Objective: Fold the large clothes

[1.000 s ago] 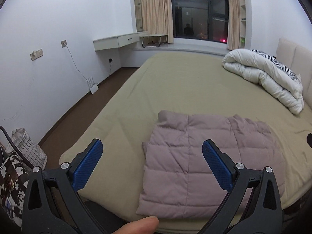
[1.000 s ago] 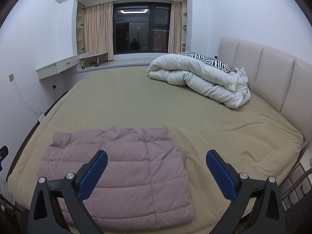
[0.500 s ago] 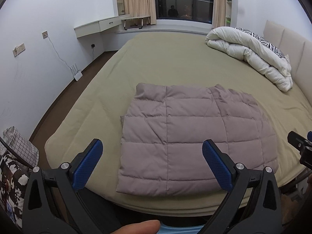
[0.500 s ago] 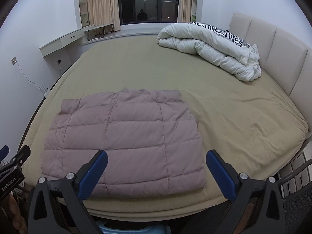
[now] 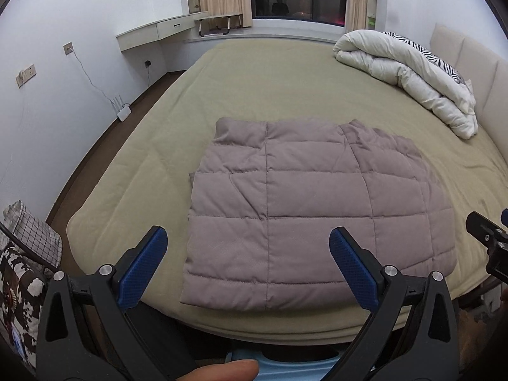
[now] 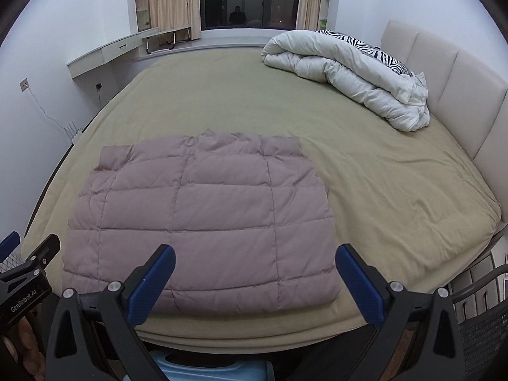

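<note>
A mauve quilted down garment (image 5: 304,209) lies folded into a flat rectangle on the olive bed sheet (image 5: 285,89), near the bed's front edge. It also shows in the right wrist view (image 6: 203,222). My left gripper (image 5: 247,263) is open and empty, held above the garment's near edge. My right gripper (image 6: 255,281) is open and empty, above the garment's near right corner. Each gripper's tip shows at the edge of the other's view.
A rolled white duvet (image 6: 349,66) with a zebra-print pillow lies at the back right by the padded headboard (image 6: 444,73). A wall desk (image 5: 158,31) and window are at the far end. A checked basket (image 5: 28,231) stands on the floor at left. A mesh chair (image 6: 482,327) is at right.
Both grippers have risen and tilted down, so the folded garment now sits fuller in both views. The garment has not moved. Both grippers stay open.
</note>
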`<action>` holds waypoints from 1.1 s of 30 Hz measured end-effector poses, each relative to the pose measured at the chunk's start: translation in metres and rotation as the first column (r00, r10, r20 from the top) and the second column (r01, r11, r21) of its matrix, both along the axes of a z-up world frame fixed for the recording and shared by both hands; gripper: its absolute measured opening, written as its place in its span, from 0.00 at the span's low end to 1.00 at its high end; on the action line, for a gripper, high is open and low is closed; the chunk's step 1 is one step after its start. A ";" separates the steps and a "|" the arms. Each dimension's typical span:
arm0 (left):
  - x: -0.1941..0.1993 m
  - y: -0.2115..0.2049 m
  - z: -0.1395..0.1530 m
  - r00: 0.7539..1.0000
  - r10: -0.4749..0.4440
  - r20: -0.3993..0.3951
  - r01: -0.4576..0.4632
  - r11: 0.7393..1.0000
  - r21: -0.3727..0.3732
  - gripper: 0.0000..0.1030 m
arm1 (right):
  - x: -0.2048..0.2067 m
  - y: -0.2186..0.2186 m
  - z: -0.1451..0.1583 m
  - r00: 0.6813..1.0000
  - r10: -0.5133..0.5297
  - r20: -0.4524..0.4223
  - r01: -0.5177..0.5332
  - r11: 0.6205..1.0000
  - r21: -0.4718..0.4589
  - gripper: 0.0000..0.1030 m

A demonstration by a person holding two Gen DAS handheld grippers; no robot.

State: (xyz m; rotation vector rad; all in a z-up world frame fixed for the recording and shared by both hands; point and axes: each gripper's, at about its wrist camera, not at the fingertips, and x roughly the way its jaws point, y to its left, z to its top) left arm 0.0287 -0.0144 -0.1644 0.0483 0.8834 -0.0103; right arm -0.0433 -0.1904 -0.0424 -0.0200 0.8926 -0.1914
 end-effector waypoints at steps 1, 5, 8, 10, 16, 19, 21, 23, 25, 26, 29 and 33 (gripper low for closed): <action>0.001 0.000 -0.001 1.000 0.001 -0.001 -0.001 1.000 0.002 1.00 | 0.000 0.000 0.000 1.000 0.002 -0.002 -0.002 1.000 0.000 1.00; 0.001 -0.001 -0.001 1.000 0.001 -0.001 -0.001 1.000 0.004 1.00 | 0.001 0.001 -0.002 1.000 0.004 -0.006 -0.004 1.000 0.003 1.00; 0.002 -0.001 -0.002 1.000 -0.002 -0.001 0.002 1.000 0.006 1.00 | 0.000 0.002 -0.002 1.000 0.007 -0.008 -0.007 1.000 0.003 1.00; 0.002 -0.002 -0.002 1.000 -0.003 -0.001 0.003 1.000 0.007 1.00 | 0.000 0.002 -0.002 1.000 0.008 -0.007 -0.008 1.000 0.004 1.00; 0.003 -0.004 -0.003 1.000 -0.005 -0.002 0.005 1.000 0.008 1.00 | 0.000 0.002 -0.004 1.000 0.013 -0.011 -0.013 1.000 0.008 1.00; 0.002 -0.004 -0.003 1.000 -0.005 0.000 0.005 1.000 0.010 1.00 | 0.001 0.001 -0.004 1.000 0.014 -0.014 -0.014 1.000 0.009 1.00; 0.002 -0.004 -0.003 1.000 -0.003 -0.001 0.003 1.000 0.010 1.00 | 0.001 0.002 -0.004 1.000 0.014 -0.015 -0.013 1.000 0.008 1.00; 0.002 -0.005 -0.004 1.000 -0.004 -0.001 0.004 1.000 0.010 1.00 | 0.001 0.002 -0.005 1.000 0.015 -0.017 -0.015 1.000 0.007 1.00; 0.002 -0.005 -0.004 1.000 -0.004 -0.001 0.004 1.000 0.009 1.00 | 0.002 0.002 -0.006 1.000 0.016 -0.019 -0.016 1.000 0.008 1.00; 0.002 -0.005 -0.004 1.000 -0.004 -0.001 0.004 1.000 0.010 1.00 | 0.001 0.003 -0.006 1.000 0.017 -0.020 -0.017 1.000 0.009 1.00; 0.002 -0.005 -0.004 1.000 -0.004 -0.001 0.004 1.000 0.010 1.00 | 0.001 0.003 -0.007 1.000 0.016 -0.020 -0.016 1.000 0.008 1.00; 0.002 -0.006 -0.005 1.000 -0.008 -0.001 0.008 1.000 0.012 1.00 | 0.002 0.002 -0.007 1.000 0.015 -0.023 -0.015 1.000 0.010 1.00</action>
